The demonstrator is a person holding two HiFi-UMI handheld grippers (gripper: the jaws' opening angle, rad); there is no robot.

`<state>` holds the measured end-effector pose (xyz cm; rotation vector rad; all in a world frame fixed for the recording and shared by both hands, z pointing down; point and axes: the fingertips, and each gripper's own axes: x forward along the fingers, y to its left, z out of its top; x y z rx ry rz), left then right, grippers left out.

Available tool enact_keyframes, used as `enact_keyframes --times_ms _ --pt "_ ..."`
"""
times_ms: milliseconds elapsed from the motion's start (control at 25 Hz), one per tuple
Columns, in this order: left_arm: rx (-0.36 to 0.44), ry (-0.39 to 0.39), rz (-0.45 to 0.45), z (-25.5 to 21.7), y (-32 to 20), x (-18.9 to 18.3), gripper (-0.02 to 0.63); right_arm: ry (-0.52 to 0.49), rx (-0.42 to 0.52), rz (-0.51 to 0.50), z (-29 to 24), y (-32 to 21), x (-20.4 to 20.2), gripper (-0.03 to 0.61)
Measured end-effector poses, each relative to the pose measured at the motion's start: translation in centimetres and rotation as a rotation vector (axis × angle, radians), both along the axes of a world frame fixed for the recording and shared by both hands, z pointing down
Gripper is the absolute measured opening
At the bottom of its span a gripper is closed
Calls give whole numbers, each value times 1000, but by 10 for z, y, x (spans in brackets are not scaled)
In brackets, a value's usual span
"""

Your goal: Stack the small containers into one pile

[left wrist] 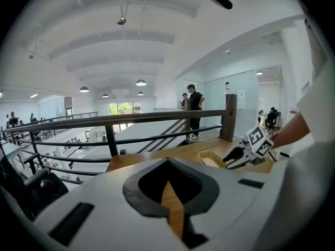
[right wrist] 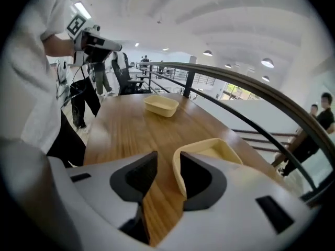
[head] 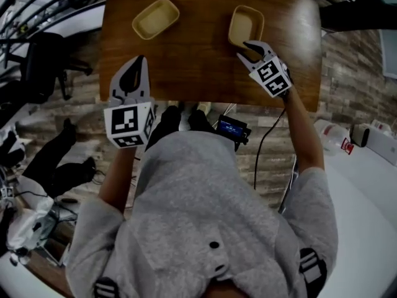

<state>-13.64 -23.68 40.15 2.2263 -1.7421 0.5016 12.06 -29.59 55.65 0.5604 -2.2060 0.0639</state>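
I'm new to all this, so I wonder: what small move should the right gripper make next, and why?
Probably close the right gripper on the wall of the near container: its jaws stand apart astride that wall, one inside, one outside, not pinching. Once gripped, it could go to the other container across the table.

The head view is dim and muted, its corners black from the wide lens. Both gripper views are bright, lit by round ceiling lamps (left wrist: 140,82) and a far window (left wrist: 121,107). The railing (left wrist: 131,120) bows with fisheye distortion, and the right gripper (right wrist: 166,163), close to the lens, looks soft.
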Motion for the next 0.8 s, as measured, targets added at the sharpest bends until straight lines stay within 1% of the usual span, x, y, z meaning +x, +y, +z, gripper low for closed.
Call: enact_keyframes --times_ms 80,120,240,320,360,440,480,680,800 --pt "16 14 48 3 4 -10 11 -58 -18 58 -9 21 -12 149" --pt "28 16 78 4 8 -16 11 -89 -15 88 -14 32 -20 137" --pt "48 13 178 11 12 -27 12 -209 -2 185 -35 58 -42 43" --pt "35 8 236 19 7 -31 22 -280 -14 227 -51 69 -54 20" --pt "26 2 263 24 4 -33 42 -301 -20 236 -57 75 -61 15" --pt "16 -27 323 35 -2 -37 95 -328 -29 240 -68 86 -75 15" --pt "12 -45 357 40 -5 -37 109 -337 -29 243 -74 90 -80 15" --pt "-11 -128 510 68 -10 -37 130 -356 1 289 -98 108 -97 15" --pt "-28 -175 577 86 -15 -37 133 -381 12 316 -107 121 -102 15"
